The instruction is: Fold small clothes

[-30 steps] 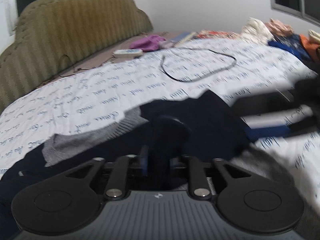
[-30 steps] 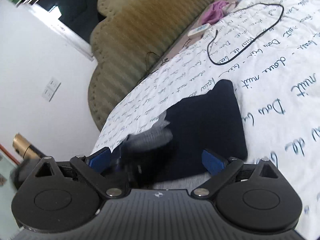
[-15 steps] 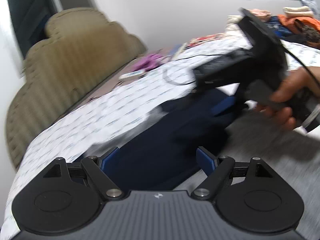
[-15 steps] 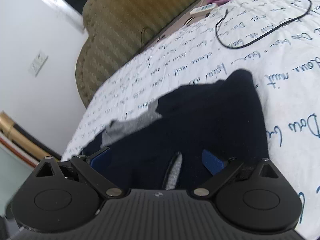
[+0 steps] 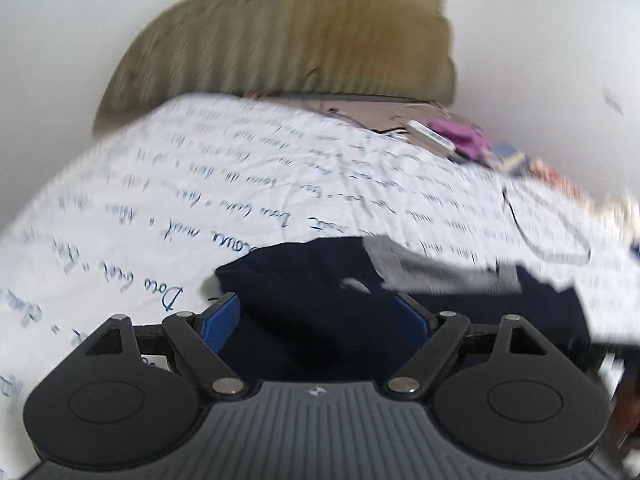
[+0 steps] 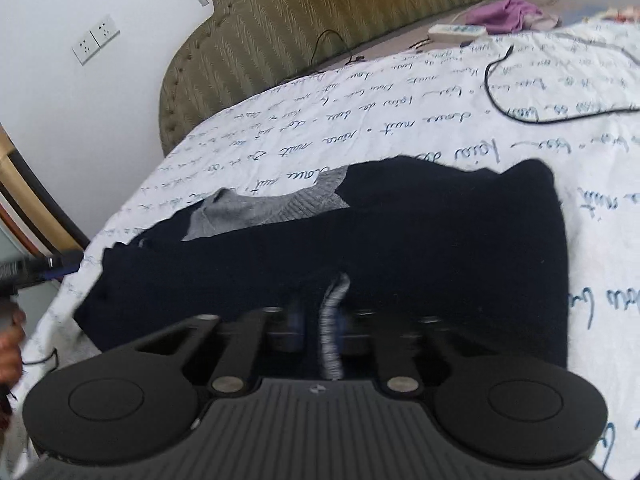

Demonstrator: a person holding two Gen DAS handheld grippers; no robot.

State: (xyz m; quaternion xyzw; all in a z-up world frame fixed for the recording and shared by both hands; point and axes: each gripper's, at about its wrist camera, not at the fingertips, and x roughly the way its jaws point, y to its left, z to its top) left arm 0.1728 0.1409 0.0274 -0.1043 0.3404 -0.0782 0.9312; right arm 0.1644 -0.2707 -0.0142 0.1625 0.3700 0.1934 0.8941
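Note:
A dark navy garment with a grey ribbed collar lies spread on the white printed bedsheet. My right gripper is shut on a grey ribbed edge at the garment's near side. In the left wrist view the same garment lies just ahead, with its grey part. My left gripper is open, its blue pads on either side of the cloth's near corner, holding nothing. The left gripper's tip also shows at the left edge of the right wrist view.
An olive padded headboard runs along the far side. A black cable loops on the sheet at the right. A white power strip and purple cloth lie near the headboard. A wall socket is on the left wall.
My left gripper let go, opened and swung left to the garment's other end. My right gripper closed on the garment's grey ribbed edge.

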